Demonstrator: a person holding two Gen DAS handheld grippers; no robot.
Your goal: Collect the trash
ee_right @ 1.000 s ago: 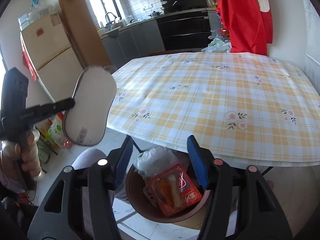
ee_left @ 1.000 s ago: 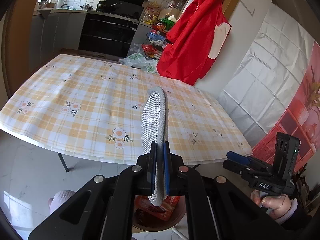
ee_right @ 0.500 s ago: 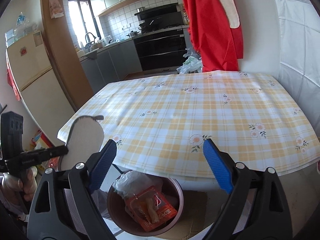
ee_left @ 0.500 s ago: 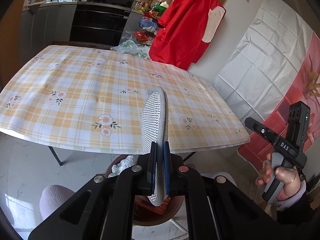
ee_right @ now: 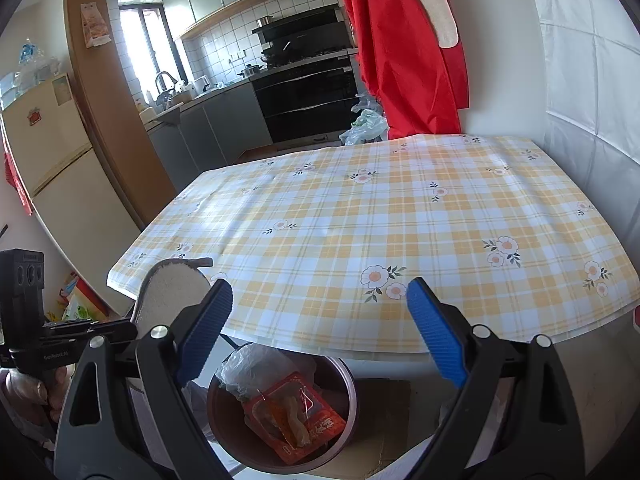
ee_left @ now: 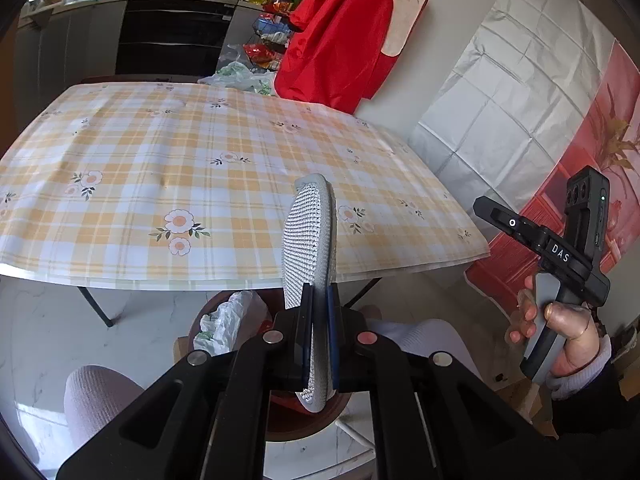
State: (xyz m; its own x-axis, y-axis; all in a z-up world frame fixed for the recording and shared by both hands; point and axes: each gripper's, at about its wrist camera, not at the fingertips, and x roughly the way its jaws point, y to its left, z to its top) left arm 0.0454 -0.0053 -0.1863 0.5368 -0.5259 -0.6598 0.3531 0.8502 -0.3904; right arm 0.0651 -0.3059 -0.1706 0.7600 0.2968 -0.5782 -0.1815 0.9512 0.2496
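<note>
Over the bin (ee_right: 280, 412), left gripper (ee_left: 318, 336) tilted down — jaws clenched on insole (ee_left: 310, 236), right gripper (ee_right: 320, 336) jaws spread, nothing between.

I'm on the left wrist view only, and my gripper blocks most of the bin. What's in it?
Observer: The bin holds a red snack packet next to a crumpled clear bag.
Operator: Is the right gripper carrying anything?
Observer: No. The right gripper is open, with nothing between its jaws.
Operator: I see the insole's mesh side. What's the other face like?
Observer: The insole is plain beige and fuzzy-looking on that side.
</note>
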